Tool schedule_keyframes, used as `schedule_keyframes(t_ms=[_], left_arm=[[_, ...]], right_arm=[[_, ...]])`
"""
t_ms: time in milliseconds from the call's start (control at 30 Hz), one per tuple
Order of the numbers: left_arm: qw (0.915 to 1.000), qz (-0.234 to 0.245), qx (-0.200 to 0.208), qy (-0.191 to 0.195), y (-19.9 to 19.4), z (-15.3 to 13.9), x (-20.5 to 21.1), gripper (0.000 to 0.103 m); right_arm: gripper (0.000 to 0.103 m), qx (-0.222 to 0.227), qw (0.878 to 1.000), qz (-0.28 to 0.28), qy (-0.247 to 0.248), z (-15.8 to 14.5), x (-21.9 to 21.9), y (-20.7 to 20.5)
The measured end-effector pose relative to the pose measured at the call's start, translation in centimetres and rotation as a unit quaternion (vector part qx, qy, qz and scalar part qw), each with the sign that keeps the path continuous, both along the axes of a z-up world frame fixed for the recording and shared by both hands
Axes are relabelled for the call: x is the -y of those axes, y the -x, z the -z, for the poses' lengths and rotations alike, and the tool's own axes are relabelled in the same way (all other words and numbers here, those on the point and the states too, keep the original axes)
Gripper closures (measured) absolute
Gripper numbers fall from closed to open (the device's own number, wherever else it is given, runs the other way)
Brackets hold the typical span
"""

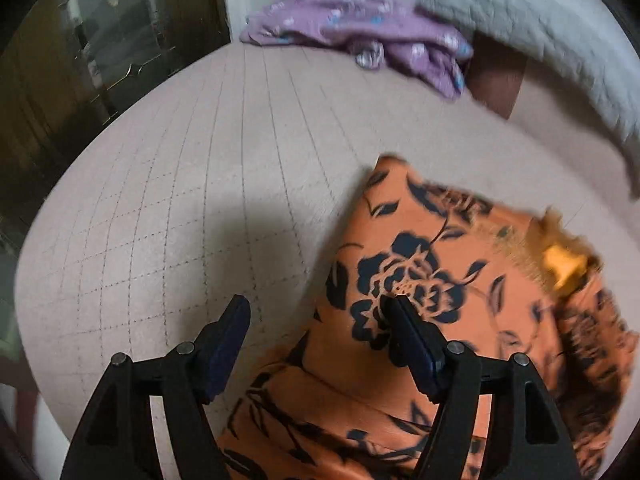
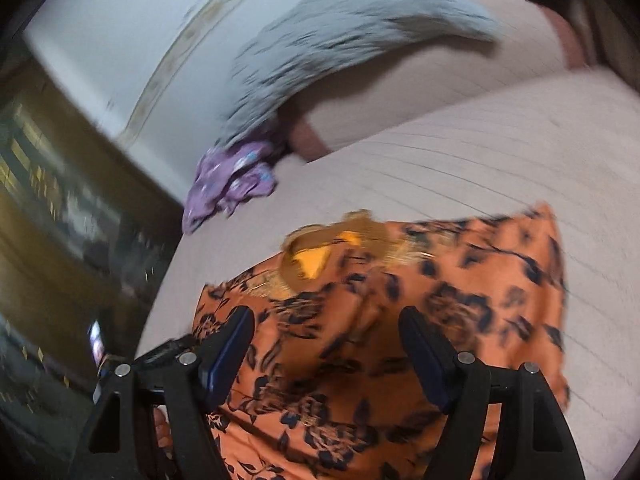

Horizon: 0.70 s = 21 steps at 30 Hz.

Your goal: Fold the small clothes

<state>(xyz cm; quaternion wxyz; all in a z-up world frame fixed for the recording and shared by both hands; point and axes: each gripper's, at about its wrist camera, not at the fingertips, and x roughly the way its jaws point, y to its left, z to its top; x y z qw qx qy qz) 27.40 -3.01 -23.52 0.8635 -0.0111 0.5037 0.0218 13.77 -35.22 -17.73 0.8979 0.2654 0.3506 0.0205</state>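
Both grippers stand open over the bed (image 1: pixel 168 184), and we have hold of nothing with either. Our left gripper (image 1: pixel 316 312) points steeply down at the near edge of the orange top (image 1: pixel 432 248): one finger hangs over bare quilt, the other over the flower print, so the hem lies between the jaws but no pad presses it. Our right gripper (image 2: pixel 326 328) hovers above the same orange top (image 2: pixel 460 292), jaws wide, cloth beneath and not pinched. We judge the top to be spread flat on the quilted bed so its edges can be taken and turned over; the gold neckline (image 2: pixel 320 252) faces the far side, which leaves the body nearest us for the first fold. A purple garment (image 1: pixel 360 36) lies crumpled by the wall, well apart, likely waiting its turn, half under a grey blanket (image 1: pixel 540 28). Both views are blurred, so finer creases escape us.
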Motion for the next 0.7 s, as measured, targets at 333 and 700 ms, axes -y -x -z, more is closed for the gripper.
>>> schedule_keyframes(t_ms=[333,700], left_arm=[[0.9994,0.020,-0.025,0.017,-0.6,1.6,-1.4,0.027],[0.9993,0.032,-0.021,0.000,-0.9,1.8,-0.9,0.027]], right_arm=[[0.027,-0.129,0.973,-0.108,0.161,4.4,-9.5,-9.5],[0.096,-0.119,0.987,-0.012,0.106,4.9,-3.5,-6.9]])
